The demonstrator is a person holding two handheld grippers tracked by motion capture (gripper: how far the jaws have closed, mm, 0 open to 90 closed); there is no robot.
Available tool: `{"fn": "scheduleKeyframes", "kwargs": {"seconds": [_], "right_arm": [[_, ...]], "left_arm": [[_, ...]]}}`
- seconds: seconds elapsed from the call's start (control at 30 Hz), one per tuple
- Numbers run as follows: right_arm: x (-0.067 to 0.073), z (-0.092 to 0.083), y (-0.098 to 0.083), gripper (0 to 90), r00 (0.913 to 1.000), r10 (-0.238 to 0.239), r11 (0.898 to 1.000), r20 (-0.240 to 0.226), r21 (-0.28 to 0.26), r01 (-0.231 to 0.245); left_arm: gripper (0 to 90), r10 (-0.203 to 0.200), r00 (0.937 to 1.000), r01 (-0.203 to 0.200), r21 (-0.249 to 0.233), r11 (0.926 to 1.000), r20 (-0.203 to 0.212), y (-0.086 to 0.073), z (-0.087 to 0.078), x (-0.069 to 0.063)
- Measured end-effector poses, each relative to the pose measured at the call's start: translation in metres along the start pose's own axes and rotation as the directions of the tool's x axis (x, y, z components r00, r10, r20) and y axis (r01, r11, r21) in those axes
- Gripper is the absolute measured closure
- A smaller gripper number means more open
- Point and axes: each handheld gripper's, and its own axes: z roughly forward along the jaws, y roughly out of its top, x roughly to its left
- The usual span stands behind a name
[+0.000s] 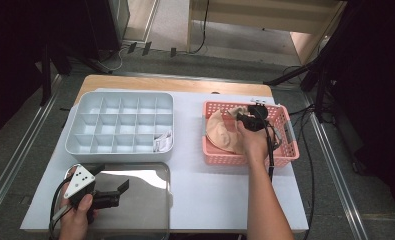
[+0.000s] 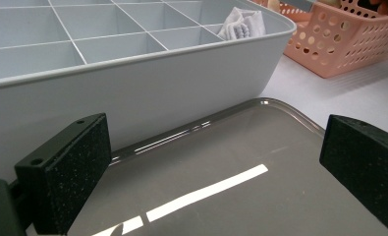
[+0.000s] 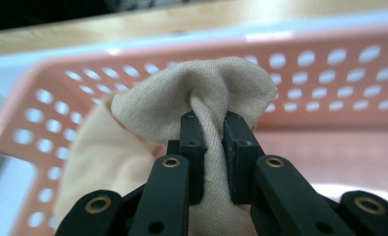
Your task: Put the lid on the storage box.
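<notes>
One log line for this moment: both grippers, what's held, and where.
right gripper: shut on beige cloth, inside pink basket | left gripper: open, nothing between jaws, over metal tray beside grey divided box

The beige cloth (image 3: 147,147) runs off the frame's bottom — its lower folds hidden behind the tool (image 3: 212,147).

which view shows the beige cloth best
The right gripper view: the cloth sits close up, pinched between the right gripper jaws inside the pink basket. The high view shows it small, partly behind the hand. The left gripper view catches just the basket's corner.
</notes>
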Motion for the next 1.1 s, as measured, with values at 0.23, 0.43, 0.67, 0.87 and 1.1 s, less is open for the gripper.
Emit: {"fn": "scheduleKeyframes", "kwargs": {"seconds": [0.23, 0.43, 0.67, 0.87, 1.1], "right_arm": [[0.003, -0.027, -0.001, 81.8, 0.9991, -0.038, 0.991, -0.016, -0.129, 0.036], [0.008, -0.046, -0.007, 81.8, 0.997, -0.068, 0.983, -0.039, -0.174, 0.06], [0.004, -0.06, -0.024, 82.0, 0.996, -0.064, 0.977, -0.063, -0.207, 0.05], [0.004, -0.074, -0.042, 82.2, 0.992, -0.087, 0.974, -0.092, -0.217, 0.065], [0.002, -0.092, -0.063, 82.2, 0.9881, -0.109, 0.963, -0.108, -0.259, 0.078]], "left_arm": [[0.0, 0.007, 1.0, -0.007, 0.004, 1.0, 0.0, 0.0, 0.001, -0.002], [0.0, 0.01, 0.9999, -0.01, 0.006, 0.9999, -0.004, 0.0, 0.001, -0.002], [0.0, 0.021, 0.9998, -0.021, 0.007, 0.9998, -0.004, -0.001, 0.001, -0.003], [0.0, 0.018, 0.9998, -0.018, 0.006, 0.9998, -0.007, -0.001, 0.002, -0.004], [0.0, 0.02, 0.9998, -0.02, 0.009, 0.9998, -0.002, -0.001, 0.002, -0.006]]}}
